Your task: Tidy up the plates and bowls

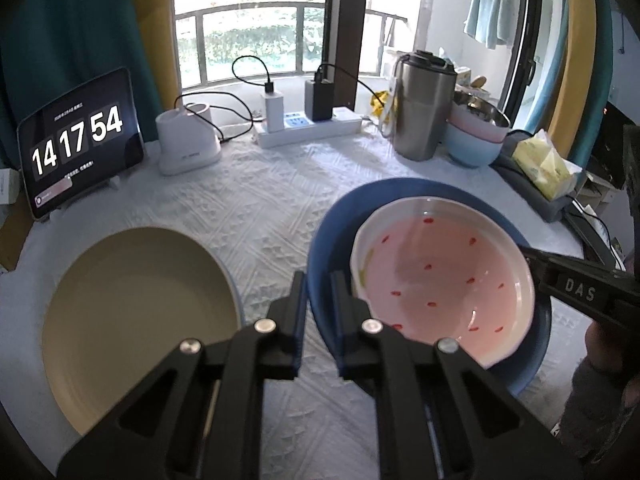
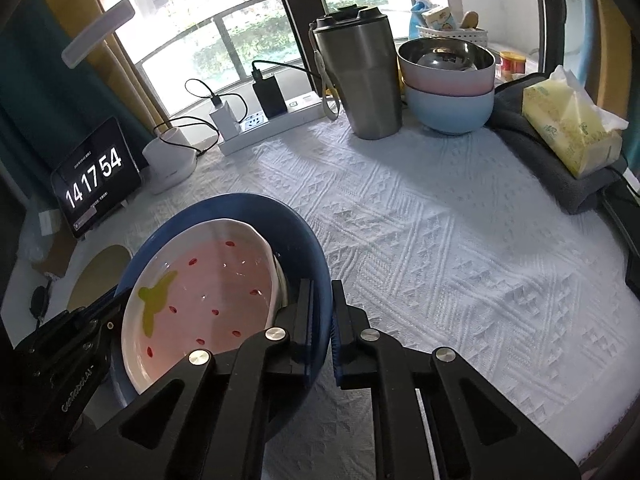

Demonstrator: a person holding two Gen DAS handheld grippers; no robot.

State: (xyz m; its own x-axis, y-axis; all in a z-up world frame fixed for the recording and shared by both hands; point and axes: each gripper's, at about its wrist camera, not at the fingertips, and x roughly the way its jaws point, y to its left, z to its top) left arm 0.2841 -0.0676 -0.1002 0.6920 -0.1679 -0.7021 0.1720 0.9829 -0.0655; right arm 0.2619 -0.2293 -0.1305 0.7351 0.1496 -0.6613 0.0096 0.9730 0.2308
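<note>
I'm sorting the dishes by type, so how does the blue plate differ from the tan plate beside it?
The blue plate carries a pink strawberry-pattern dish; the tan plate holds nothing. The left gripper and right gripper are each shut on the blue plate's rim, at opposite sides, while nothing grips the tan plate. Colours differ: dark blue against pale tan. Both are round plates over the white textured cloth.
</note>
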